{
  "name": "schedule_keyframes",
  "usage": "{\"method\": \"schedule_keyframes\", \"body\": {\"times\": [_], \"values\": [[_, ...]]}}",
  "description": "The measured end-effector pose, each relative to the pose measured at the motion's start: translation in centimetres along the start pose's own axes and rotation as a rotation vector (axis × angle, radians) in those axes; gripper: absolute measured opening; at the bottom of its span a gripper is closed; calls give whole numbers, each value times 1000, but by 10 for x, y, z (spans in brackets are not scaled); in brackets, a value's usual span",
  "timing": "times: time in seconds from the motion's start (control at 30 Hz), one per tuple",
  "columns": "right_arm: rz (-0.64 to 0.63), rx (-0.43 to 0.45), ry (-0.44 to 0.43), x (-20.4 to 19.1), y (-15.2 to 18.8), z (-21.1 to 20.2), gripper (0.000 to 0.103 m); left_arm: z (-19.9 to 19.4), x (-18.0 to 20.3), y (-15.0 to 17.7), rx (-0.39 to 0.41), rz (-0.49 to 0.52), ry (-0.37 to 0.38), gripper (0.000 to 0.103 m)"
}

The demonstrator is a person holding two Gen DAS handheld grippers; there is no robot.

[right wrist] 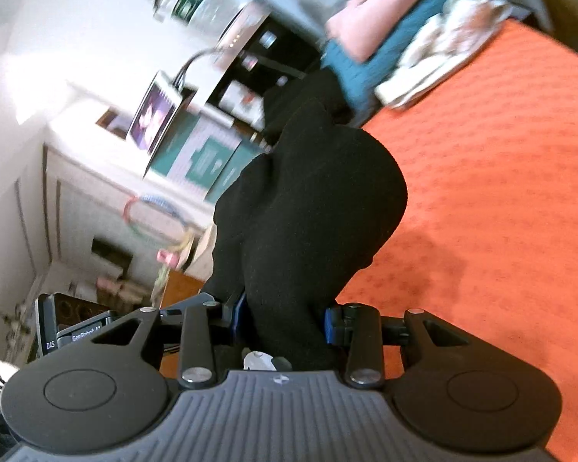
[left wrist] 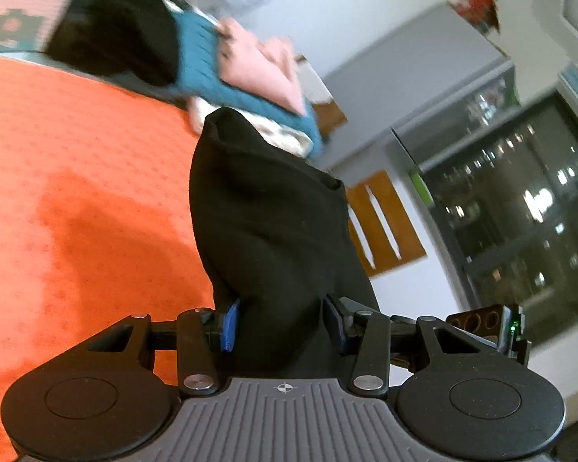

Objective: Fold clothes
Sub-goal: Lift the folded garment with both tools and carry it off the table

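A black garment (left wrist: 273, 223) bunches up between the blue pads of my left gripper (left wrist: 283, 327), which is shut on it above the orange bedspread (left wrist: 77, 192). In the right wrist view the same black garment (right wrist: 308, 208) fills the jaws of my right gripper (right wrist: 285, 323), shut on a thick fold of it. Both grippers hold the cloth lifted off the bed, and it hides the fingertips. A pile of folded clothes, pink (left wrist: 258, 65) on teal (left wrist: 200, 61) over white, lies at the bed's far edge.
The pile of clothes (right wrist: 385, 34) also shows at the top of the right wrist view. A dark window (left wrist: 520, 200) and wooden chair back (left wrist: 385, 223) stand to the right of the bed. White cabinets (right wrist: 77, 200) and shelves with clutter stand to the left.
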State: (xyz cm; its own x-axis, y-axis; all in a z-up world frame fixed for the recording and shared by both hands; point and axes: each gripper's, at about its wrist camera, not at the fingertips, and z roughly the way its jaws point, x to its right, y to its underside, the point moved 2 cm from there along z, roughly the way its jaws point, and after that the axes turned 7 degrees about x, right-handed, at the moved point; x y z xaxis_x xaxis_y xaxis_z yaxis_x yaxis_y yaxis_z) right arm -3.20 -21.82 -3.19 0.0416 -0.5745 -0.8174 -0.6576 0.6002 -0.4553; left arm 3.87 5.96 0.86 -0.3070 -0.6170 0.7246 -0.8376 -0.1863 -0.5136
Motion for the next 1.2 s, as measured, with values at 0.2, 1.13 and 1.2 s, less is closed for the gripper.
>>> {"method": "schedule_keyframes", "body": {"times": [0.2, 1.13, 1.2], "values": [[46, 86, 56, 43, -9, -79, 42, 55, 53, 29, -72, 36, 50, 48], [89, 257, 211, 295, -180, -371, 42, 382, 285, 148, -228, 153, 142, 48], [138, 307, 224, 315, -189, -368, 42, 415, 289, 133, -272, 196, 142, 48]]}}
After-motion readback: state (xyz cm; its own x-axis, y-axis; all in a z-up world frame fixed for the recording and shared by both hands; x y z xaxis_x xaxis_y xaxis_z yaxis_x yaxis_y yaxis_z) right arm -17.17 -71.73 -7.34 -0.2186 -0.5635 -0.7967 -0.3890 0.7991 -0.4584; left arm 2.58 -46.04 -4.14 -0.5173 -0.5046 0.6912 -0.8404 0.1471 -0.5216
